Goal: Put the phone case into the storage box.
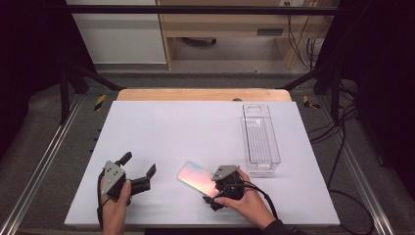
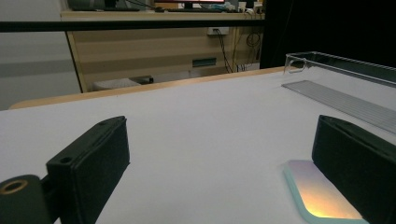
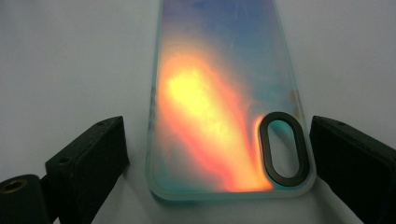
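right gripper point(image 3: 212, 154) jaws spread — straddling phone case point(image 3: 224, 102), left gripper point(image 1: 140, 171) apart

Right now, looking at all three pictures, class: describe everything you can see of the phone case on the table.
The phone case lies flat on the white table, back face up. It looks like glossy plastic with a pale translucent rim, coloured blue at one end, shading to orange and yellow. A black-ringed oval camera opening sits near one corner. The right gripper straddles that end, jaws open either side, not visibly touching. It lies diagonally, near a clear box.
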`<state>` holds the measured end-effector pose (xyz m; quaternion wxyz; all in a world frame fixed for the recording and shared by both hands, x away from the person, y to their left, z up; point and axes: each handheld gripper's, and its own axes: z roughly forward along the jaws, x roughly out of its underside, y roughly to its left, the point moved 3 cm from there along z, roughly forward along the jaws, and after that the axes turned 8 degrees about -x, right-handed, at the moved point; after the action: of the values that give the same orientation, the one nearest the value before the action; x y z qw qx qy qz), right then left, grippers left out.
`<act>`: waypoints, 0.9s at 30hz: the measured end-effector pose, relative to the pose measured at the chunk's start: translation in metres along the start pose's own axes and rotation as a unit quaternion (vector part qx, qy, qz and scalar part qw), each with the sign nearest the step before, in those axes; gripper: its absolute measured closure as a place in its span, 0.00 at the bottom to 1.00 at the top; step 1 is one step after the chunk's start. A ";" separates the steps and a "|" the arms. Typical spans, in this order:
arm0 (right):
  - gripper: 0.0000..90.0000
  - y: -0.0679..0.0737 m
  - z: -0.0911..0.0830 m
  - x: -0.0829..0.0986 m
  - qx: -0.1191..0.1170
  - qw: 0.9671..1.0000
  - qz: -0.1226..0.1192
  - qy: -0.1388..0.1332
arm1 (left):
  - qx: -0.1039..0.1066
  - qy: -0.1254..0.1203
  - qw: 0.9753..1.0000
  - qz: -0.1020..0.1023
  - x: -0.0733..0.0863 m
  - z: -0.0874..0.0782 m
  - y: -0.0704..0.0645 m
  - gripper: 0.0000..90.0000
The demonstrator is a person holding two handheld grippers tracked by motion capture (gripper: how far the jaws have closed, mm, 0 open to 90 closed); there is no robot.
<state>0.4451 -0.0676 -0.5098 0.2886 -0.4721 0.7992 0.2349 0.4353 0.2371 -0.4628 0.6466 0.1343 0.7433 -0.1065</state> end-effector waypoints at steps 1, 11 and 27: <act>0.07 0.000 0.000 0.000 0.000 1.000 -0.001 0.001 | 0.000 0.000 1.000 0.000 0.000 0.000 0.000 0.04; 0.15 -0.002 -0.004 0.005 0.000 1.000 -0.008 -0.018 | 0.002 0.000 1.000 0.003 0.000 0.000 0.000 0.04; 0.20 -0.003 -0.006 0.001 0.002 1.000 0.001 -0.005 | 0.007 0.001 1.000 0.003 0.000 0.001 -0.002 0.04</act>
<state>0.4462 -0.0739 -0.5067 0.2934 -0.4698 0.7986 0.2356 0.4352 0.2347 -0.4631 0.6450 0.1413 0.7430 -0.1093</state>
